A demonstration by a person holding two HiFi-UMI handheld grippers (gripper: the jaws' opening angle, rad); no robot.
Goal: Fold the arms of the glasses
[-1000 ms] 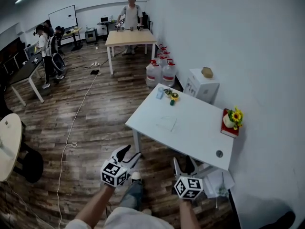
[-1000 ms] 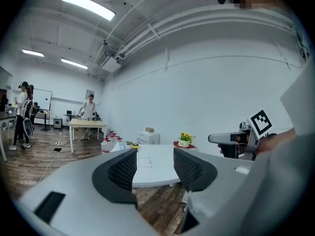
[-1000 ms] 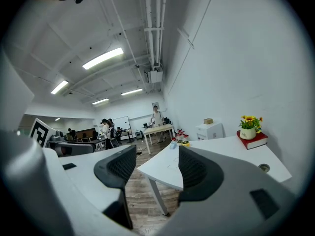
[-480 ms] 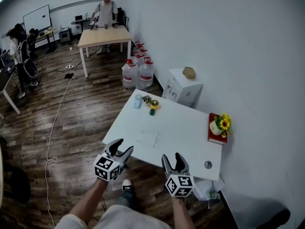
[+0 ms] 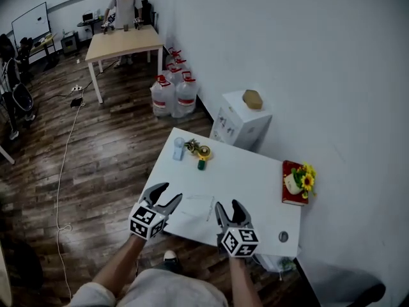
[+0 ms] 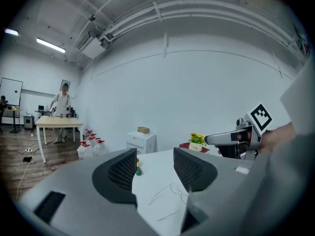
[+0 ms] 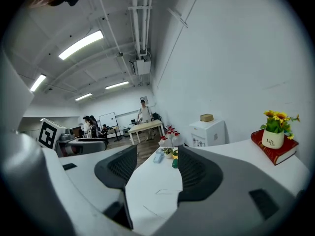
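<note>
Over the last second we have walked up to the counter (image 5: 255, 174). It sat well up and to the right of both grippers in the head view; now its near edge lies right under them, in the lower middle of the frame. The left gripper (image 5: 169, 194) and the right gripper (image 5: 228, 208) both reach over that edge. Each has its jaws spread apart with nothing between them, which each gripper's own view shows plainly.

For the task, this means only the approach is made. The glasses (image 6: 178, 191) lie untouched on the bare counter top with both arms open, so we judge the folding has not begun. In the head view they sit between the two grippers, just above them, near the counter's front edge.

In the left gripper view the thin wire frame shows through the gap of the jaws. Its lens front is toward the right and farther away. The two arms run down and to the left, toward us, a little splayed. So the lens front spans across the arms, and the arms' free tips lie at the nearest end. In the head view the wire is too faint for us to confirm more than that.
</note>
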